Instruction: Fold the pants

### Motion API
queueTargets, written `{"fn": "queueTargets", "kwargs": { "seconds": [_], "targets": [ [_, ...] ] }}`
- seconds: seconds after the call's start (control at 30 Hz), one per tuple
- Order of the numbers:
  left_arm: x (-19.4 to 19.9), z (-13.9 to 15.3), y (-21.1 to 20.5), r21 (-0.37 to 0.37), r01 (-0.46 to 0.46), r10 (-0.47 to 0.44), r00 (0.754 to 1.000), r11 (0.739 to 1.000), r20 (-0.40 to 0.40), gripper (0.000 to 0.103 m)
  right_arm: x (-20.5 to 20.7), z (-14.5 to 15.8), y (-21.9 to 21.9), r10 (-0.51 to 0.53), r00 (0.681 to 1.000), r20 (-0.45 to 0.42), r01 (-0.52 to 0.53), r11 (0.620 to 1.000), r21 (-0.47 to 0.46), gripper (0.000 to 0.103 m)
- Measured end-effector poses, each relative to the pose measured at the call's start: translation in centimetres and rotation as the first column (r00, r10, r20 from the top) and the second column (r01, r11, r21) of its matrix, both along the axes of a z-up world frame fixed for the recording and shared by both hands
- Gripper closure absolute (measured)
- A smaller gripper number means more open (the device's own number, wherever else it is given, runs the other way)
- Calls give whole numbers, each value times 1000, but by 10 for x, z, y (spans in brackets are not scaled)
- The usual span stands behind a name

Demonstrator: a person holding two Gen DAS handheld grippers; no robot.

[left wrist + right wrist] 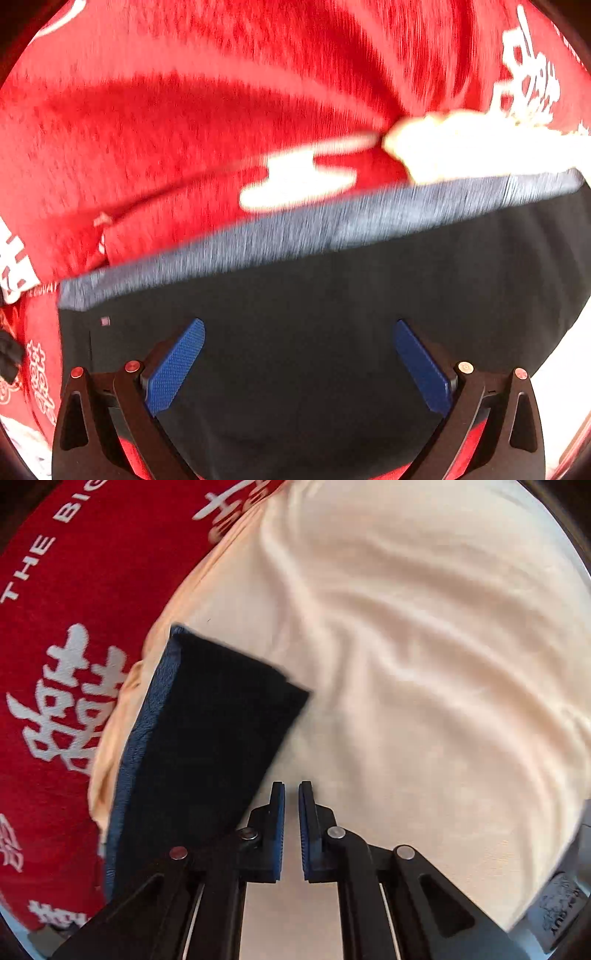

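The pants (pixel 332 325) are black with a blue-grey band (pixel 295 229) along their far edge, and they lie flat under my left gripper (pixel 299 326). It hovers over them, open, with nothing between its blue pads (pixel 173 369). In the right wrist view the pants (pixel 207 720) appear as a folded dark strip to the left of my right gripper (pixel 291 786). That gripper is shut over a cream cloth (pixel 406 646), with only a slit between its jaws and nothing in it. It stays clear of the pants.
A red cloth with white characters (pixel 55 664) covers the surface under both garments and fills the far side of the left wrist view (pixel 221 92). The wrinkled cream cloth (pixel 480 151) lies beside the pants. A grey printed object (pixel 561 904) sits at the lower right edge.
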State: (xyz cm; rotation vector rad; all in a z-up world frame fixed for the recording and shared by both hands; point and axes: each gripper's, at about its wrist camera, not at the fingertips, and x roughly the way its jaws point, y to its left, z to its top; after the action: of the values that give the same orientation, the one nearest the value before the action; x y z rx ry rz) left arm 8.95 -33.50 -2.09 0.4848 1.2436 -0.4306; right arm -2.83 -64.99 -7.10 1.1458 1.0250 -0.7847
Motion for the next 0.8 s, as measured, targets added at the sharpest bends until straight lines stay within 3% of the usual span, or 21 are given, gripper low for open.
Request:
{"fn": "queueTargets", "kwargs": {
  "seconds": [0.07, 0.13, 0.17, 0.3, 0.4, 0.47, 0.5, 0.63, 0.77, 0.8],
  "targets": [
    [11, -1, -12, -7, -32, 32, 999, 999, 15, 0, 9, 18, 1, 70, 997, 24, -69, 997, -40, 94],
    [24, -9, -28, -11, -95, 95, 995, 995, 16, 0, 39, 31, 9, 217, 975, 54, -212, 974, -80, 94],
    [26, -12, -34, -21, -126, 126, 992, 992, 9, 0, 65, 33, 16, 306, 949, 73, -299, 950, -88, 93],
    [31, -27, -47, 4, -183, 183, 982, 983, 35, 0, 140, 22, 48, 498, 856, 141, -490, 867, -90, 71],
    [31, -31, -46, -9, -187, 187, 981, 982, 50, 0, 188, -1, 75, 595, 789, 156, -591, 803, -75, 71],
    [35, -28, -38, 7, -186, 185, 982, 983, 37, 0, 205, -12, 82, 631, 769, 101, -624, 775, -96, 72],
    [36, -23, -33, 11, -181, 181, 983, 983, 28, 0, 206, -14, 78, 627, 775, 81, -617, 778, -118, 76],
    [11, -1, -11, 1, -134, 134, 991, 991, 25, 0, 177, -6, 39, 489, 871, 47, -482, 869, -114, 73],
    [-40, -20, 1, 85, -78, 82, 996, 993, -39, 0, 133, 15, 25, 441, 895, 66, -434, 896, -96, 72],
    [-50, -21, 8, 70, -91, 93, 995, 993, -23, 0, 120, 18, 28, 446, 892, 80, -440, 894, -82, 72]
  ]
}}
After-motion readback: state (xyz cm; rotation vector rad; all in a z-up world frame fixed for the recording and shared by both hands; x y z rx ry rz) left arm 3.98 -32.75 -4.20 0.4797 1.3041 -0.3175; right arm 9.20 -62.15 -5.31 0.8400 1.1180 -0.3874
